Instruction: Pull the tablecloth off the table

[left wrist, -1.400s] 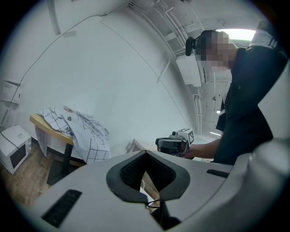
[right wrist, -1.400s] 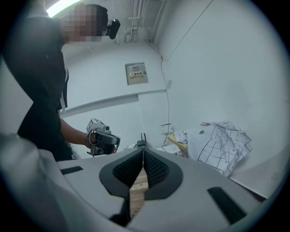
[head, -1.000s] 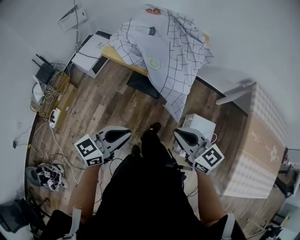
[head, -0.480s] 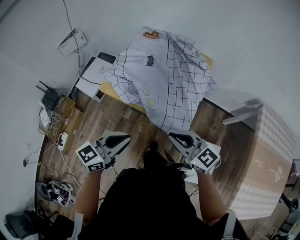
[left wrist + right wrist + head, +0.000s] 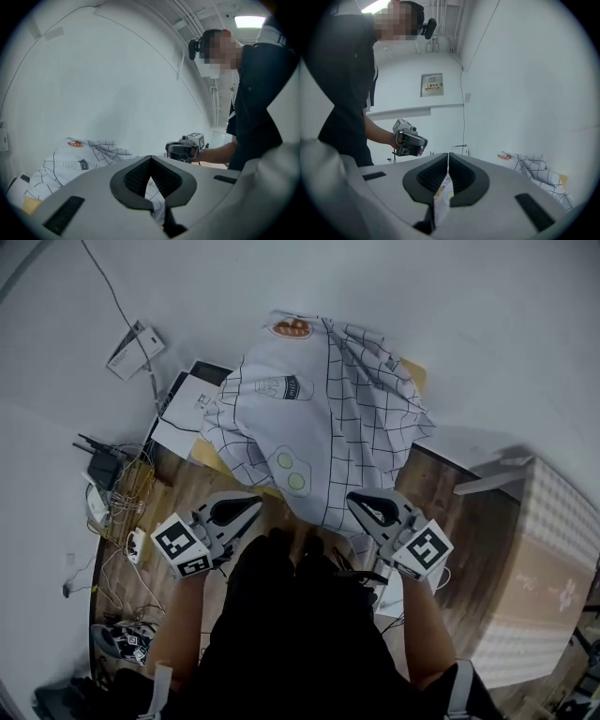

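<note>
Pinching the soft white black-gridded tablecloth (image 5: 319, 418) at its six-o'clock hem, left gripper (image 5: 251, 505) and right gripper (image 5: 358, 500) sit clamped shut (light, floppy, I'd guess).

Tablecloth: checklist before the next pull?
1. Left hand-held gripper shut on the tablecloth edge: ok.
2. Right hand-held gripper shut on the cloth: ok.
3. Cloth off the table: not ok, it drapes over most of it.
4. Anything caught under the folds: cannot tell.
5. Cables on the floor lie left of the person, apart from the cloth: ok.
6. Space behind the person: cannot tell, out of view.
</note>
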The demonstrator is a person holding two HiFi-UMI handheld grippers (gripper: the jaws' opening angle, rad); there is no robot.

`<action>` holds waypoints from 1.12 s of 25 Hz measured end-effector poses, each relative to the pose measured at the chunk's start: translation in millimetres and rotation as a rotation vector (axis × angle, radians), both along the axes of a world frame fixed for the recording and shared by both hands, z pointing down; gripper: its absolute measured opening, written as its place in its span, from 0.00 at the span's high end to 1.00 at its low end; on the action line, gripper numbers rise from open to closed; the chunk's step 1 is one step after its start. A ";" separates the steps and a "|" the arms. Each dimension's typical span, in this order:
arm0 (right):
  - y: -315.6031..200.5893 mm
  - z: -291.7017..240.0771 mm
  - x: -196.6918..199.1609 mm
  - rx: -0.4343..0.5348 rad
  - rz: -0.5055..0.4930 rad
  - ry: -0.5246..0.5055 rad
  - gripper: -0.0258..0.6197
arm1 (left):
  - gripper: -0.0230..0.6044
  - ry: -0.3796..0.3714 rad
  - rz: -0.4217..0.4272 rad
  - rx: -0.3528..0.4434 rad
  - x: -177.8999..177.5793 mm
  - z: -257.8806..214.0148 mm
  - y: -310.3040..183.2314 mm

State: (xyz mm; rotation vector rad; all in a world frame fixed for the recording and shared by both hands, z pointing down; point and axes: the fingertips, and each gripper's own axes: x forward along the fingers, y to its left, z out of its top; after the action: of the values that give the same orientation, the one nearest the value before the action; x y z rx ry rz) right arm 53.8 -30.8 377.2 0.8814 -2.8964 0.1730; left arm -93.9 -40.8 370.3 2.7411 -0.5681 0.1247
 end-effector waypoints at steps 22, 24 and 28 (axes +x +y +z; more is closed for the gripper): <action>-188.2 12.9 -38.1 -0.103 0.386 0.052 0.93 | 0.95 0.057 0.433 0.030 -4.2 9.3 -246.2; -196.1 26.5 -36.5 -0.122 0.407 0.093 0.92 | 0.95 0.029 0.471 0.028 -2.2 19.2 -259.0; -216.1 38.4 -40.1 -0.160 0.474 0.090 0.86 | 0.94 -0.043 0.552 0.025 10.9 44.8 -275.1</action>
State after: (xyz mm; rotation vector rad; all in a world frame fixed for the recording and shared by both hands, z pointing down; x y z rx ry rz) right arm 13.7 -246.8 415.5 1.4825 -2.4998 0.3840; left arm -83.0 -316.0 415.1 2.8487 0.1929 0.3084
